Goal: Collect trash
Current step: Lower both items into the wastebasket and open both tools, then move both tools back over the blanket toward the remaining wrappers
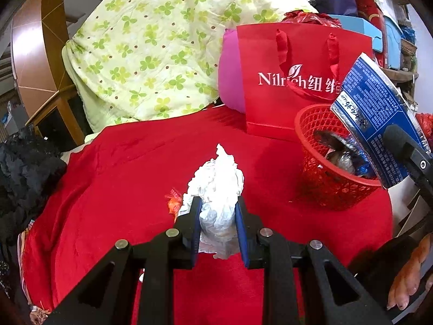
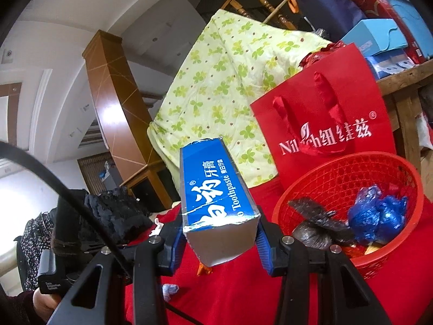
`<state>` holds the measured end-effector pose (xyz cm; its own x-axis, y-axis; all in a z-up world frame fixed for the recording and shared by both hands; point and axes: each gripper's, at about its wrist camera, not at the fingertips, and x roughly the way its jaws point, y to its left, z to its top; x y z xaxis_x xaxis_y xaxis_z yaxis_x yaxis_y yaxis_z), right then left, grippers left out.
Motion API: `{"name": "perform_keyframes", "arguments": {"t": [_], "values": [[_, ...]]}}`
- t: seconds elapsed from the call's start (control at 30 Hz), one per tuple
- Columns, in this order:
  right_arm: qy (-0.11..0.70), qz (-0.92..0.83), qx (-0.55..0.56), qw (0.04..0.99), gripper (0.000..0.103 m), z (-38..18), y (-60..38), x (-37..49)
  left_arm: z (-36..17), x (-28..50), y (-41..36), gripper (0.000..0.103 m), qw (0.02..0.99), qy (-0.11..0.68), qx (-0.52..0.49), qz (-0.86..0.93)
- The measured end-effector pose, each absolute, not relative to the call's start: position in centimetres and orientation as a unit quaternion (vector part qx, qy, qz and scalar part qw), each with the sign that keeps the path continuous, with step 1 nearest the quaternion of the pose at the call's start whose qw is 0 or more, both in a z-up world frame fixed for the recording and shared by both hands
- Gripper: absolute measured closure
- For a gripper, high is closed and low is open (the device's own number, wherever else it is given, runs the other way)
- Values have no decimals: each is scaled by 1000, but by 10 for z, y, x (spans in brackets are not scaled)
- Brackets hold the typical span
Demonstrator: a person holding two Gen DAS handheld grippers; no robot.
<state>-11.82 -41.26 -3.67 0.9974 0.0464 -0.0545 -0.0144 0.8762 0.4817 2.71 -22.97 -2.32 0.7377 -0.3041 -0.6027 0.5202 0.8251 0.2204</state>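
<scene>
Pinched in my left claw point(image 1: 217, 216) is a crumpled white tissue wad point(image 1: 219, 187), fingers pressed on both its sides, held just above the red cloth point(image 1: 121, 176). Wad's long axis runs away from the cam toward 12 o'clock, w/ a ragged tip at the far end. An orange scrap point(image 1: 173, 203) lies on the cloth at abt 9 o'clock of the wad, partly hidden by my left finger.

My right claw point(image 2: 220, 233) is clamped on a blue toothpaste box point(image 2: 213, 187). Box's long axis points up and away toward 12 o'clock, tilted a bit left; near end is open, silver inside. In the left cam the same box point(image 1: 379, 119) hangs over the basket's right rim, slanting up-left.

Red mesh basket point(image 1: 333, 173) sits on the cloth at 2 o'clock of the wad, well apart. In the right cam the basket point(image 2: 351, 173) is at 3 o'clock of the box and holds a black bag point(image 2: 316, 224) and a blue bag point(image 2: 376, 216).

Red gift bag point(image 1: 300, 81) stands upright just behind the basket at 12 o'clock. Pink cushion point(image 1: 230, 75) is at its left, touching it. Green-clover quilt point(image 1: 151, 46) is piled behind the cloth, 11 o'clock. Black clothing point(image 1: 24, 173) is heaped at the cloth's left edge, 9 o'clock. Blue and red boxes point(image 2: 376, 35) are stacked at far right, 1 o'clock.
</scene>
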Motion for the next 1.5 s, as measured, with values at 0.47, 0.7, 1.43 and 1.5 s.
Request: {"name": "perform_keyframes", "arguments": {"t": [0.47, 0.7, 1.43, 1.5], "values": [[-30, -62, 323, 944, 55, -40, -468, -155, 11, 12, -277, 78, 891, 255, 170, -334], [-45, -95, 405, 908, 54, -54, -509, -164, 21, 20, -331, 77, 863, 254, 155, -409], [-26, -79, 325, 942, 27, -39, -478, -145, -19, 62, -273, 34, 869, 296, 112, -380], [-20, -71, 272, 959, 27, -31, -453, -138, -24, 62, -238, 34, 880, 295, 111, -356]]}}
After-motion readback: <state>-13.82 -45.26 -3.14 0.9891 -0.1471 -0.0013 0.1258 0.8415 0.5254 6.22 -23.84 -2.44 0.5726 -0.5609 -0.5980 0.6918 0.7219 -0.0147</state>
